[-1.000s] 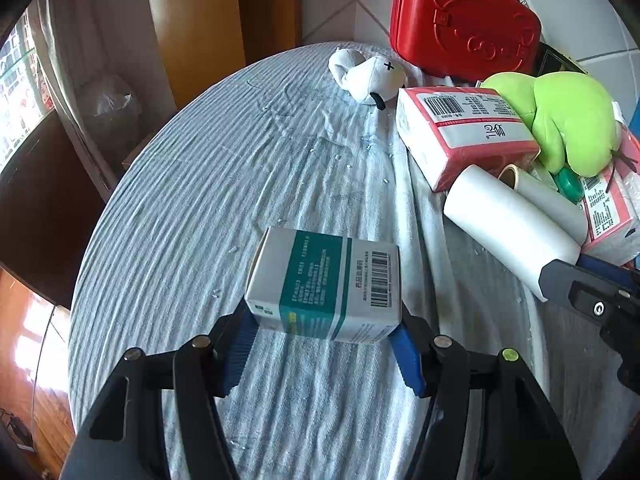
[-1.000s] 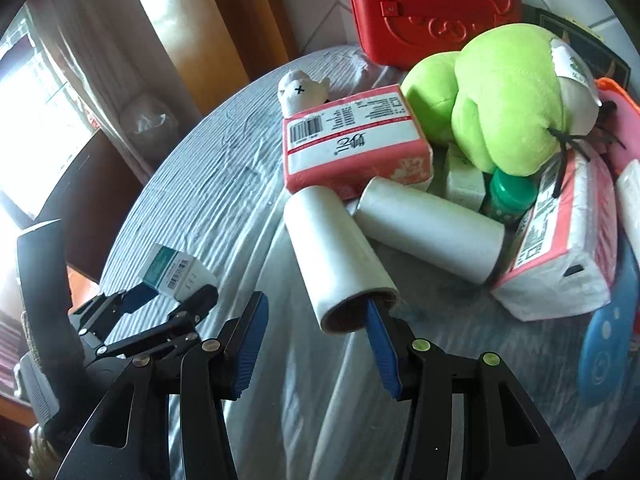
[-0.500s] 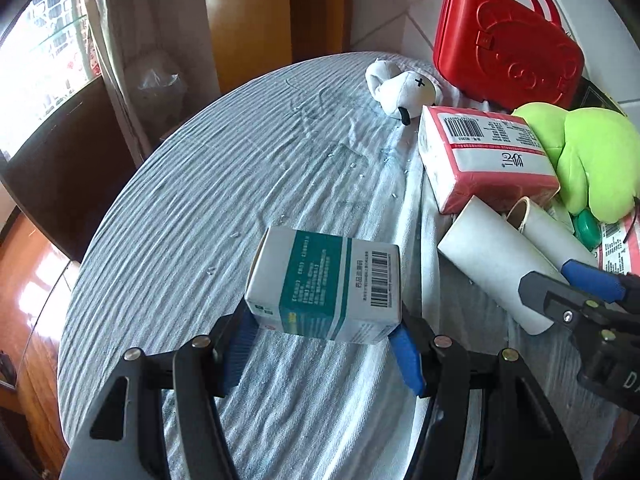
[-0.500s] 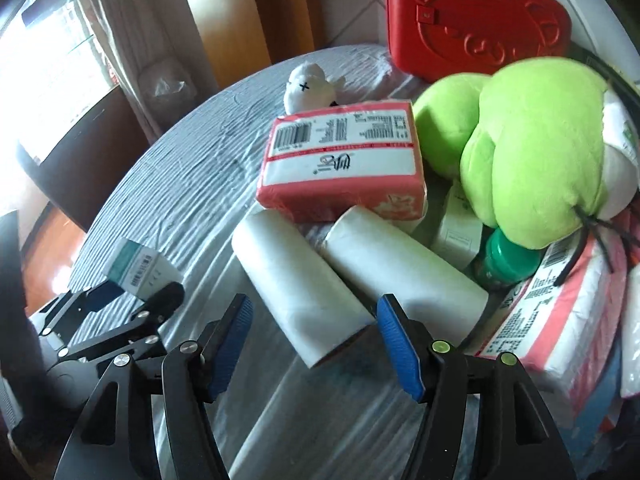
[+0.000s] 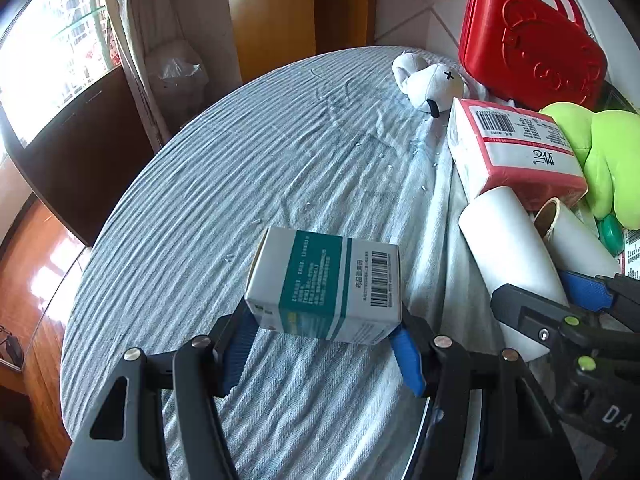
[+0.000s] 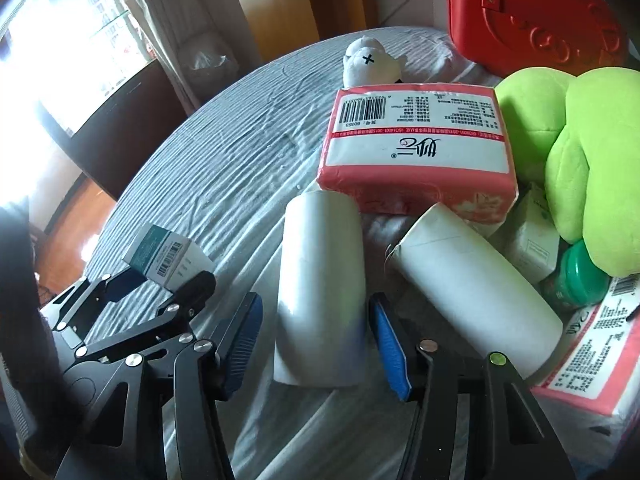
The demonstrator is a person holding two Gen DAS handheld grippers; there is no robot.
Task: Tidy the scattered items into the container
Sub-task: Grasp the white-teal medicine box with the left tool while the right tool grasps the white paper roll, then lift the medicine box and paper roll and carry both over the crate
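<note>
My left gripper (image 5: 324,344) is shut on a white and teal box (image 5: 324,284) and holds it just above the striped cloth; the box (image 6: 166,254) also shows at the left of the right wrist view. My right gripper (image 6: 316,340) straddles a white roll (image 6: 320,280) that lies on the cloth. Its jaws are closing, with a small gap left between each blue pad and the roll. From the left wrist view the right gripper (image 5: 540,292) sits over the near end of that roll (image 5: 504,248).
A second white roll (image 6: 472,288), a pink tissue pack (image 6: 416,148), a green plush (image 6: 580,168), a green-capped jar (image 6: 580,280) and another tissue pack (image 6: 592,360) crowd the right. A red case (image 6: 532,12) and a white plush (image 6: 370,62) stand behind. The round table (image 5: 240,184) drops off at the left.
My right gripper has come down and forward so that the white roll now lies between its jaws. My left gripper has rolled a little and still grips the box.
</note>
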